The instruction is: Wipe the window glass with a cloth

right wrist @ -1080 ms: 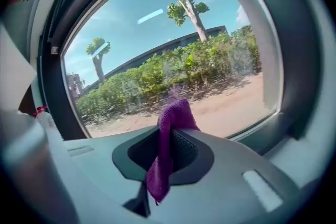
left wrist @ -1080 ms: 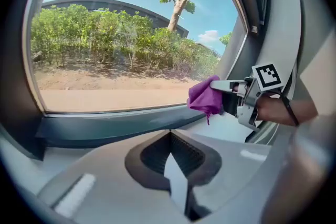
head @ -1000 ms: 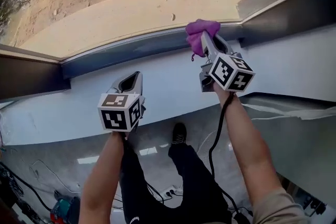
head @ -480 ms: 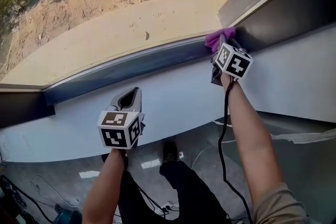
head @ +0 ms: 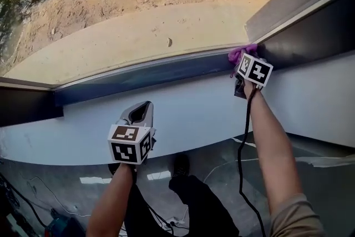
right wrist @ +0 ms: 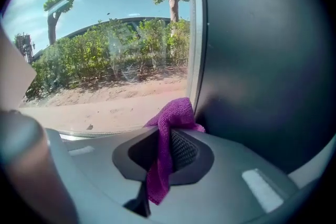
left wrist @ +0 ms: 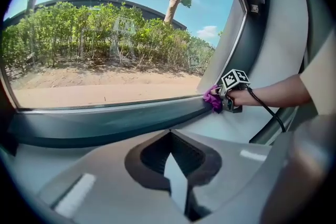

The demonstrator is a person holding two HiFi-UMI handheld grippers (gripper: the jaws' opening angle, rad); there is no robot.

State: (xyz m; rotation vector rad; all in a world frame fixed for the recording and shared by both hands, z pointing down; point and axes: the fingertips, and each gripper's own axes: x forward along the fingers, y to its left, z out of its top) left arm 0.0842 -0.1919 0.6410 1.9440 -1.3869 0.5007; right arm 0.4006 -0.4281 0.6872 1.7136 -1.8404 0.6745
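The window glass [head: 138, 14] fills the top of the head view, with sandy ground outside. My right gripper [head: 243, 59] is shut on a purple cloth [head: 238, 54]. It presses the cloth into the glass's lower right corner, where the bottom frame [head: 144, 69] meets the dark side post [head: 310, 19]. In the right gripper view the cloth [right wrist: 167, 136] hangs between the jaws, beside the glass [right wrist: 105, 50]. My left gripper [head: 141, 110] hovers shut and empty over the white sill [head: 188, 114], away from the glass. In the left gripper view, the cloth [left wrist: 212, 98] shows far right.
The dark side post [right wrist: 262, 60] stands right beside the cloth. Below the sill lies a grey floor [head: 310, 186] with black cables [head: 244, 147], the person's legs and a blue tool [head: 55, 225] at the lower left.
My right gripper has carried the cloth rightward along the bottom frame into the corner by the side post. The left gripper stays over the sill, still shut.
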